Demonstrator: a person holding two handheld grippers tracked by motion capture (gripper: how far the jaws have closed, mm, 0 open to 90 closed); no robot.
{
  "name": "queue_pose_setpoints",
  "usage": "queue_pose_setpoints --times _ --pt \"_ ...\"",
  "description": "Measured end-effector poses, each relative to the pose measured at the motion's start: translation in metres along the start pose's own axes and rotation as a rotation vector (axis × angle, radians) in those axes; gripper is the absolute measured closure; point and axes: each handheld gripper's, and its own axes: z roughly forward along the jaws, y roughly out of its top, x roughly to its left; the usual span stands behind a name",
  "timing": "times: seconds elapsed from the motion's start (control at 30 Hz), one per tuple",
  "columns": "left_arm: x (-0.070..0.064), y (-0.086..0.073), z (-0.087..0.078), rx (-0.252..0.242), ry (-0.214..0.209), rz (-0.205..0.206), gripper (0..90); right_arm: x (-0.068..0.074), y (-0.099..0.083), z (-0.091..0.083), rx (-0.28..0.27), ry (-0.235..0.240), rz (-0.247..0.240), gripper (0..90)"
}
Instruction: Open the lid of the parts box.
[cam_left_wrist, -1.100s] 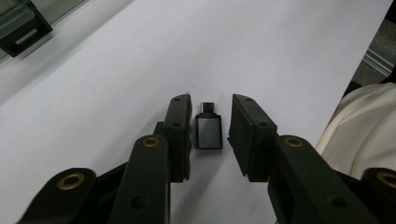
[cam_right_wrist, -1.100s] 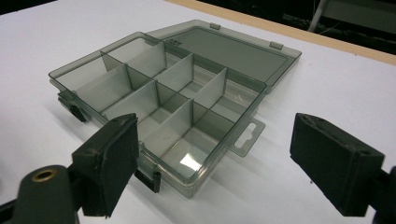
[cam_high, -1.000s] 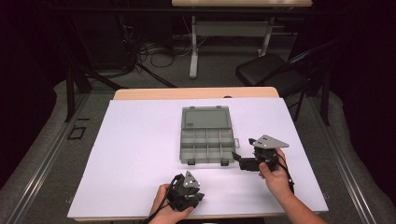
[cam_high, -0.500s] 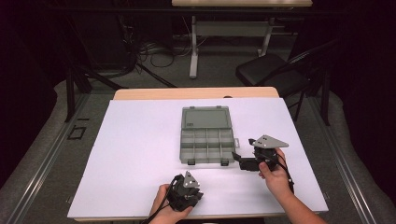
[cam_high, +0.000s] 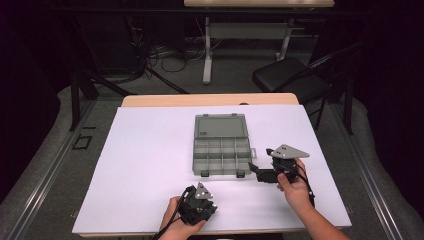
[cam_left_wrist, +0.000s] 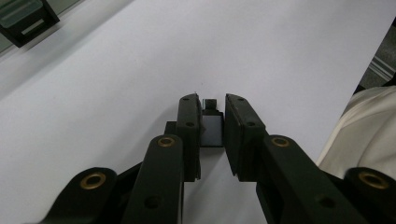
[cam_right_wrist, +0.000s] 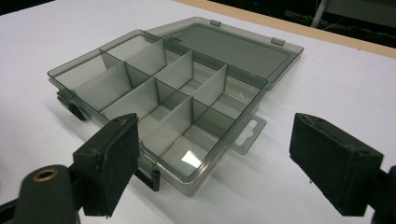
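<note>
A smoky grey compartment box (cam_high: 221, 156) lies open in the middle of the white table, its lid (cam_high: 220, 126) flat behind it. In the right gripper view the box (cam_right_wrist: 163, 93) has several bare compartments. My right gripper (cam_high: 255, 166) sits just right of the box's front corner, its jaws wide open (cam_right_wrist: 224, 158) and facing the box with nothing between them. Near the table's front edge, my left gripper (cam_high: 196, 207) is held low. In its own view its jaws are closed (cam_left_wrist: 212, 105) around a small grey block (cam_left_wrist: 211, 130) on the table.
The white table sheet (cam_high: 145, 160) stretches wide to the left of the box. The box's hang tab (cam_right_wrist: 246, 133) and dark front latches (cam_right_wrist: 74, 111) stick out toward my right gripper. A black chair (cam_high: 290, 80) stands beyond the table's far right corner.
</note>
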Motion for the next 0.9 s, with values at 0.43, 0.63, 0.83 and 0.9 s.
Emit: queue_pose_setpoints --times 0.43,0.63,0.83,0.9 --pt "0.027 0.012 -0.025 -0.085 0.023 -0.06 76.4 -0.003 0.001 0.004 0.0 -0.006 0.02 15.8" --pt "0.033 0.013 -0.034 -0.102 0.033 -0.078 76.4 -0.002 0.001 0.003 -0.001 -0.012 0.024 15.8" --pt "0.043 0.02 -0.046 -0.129 0.057 -0.09 76.4 -0.003 0.001 0.002 -0.003 -0.012 0.026 15.8" --pt "0.048 0.023 -0.05 -0.139 0.065 -0.096 76.4 -0.004 0.001 0.002 -0.002 -0.011 0.027 15.8"
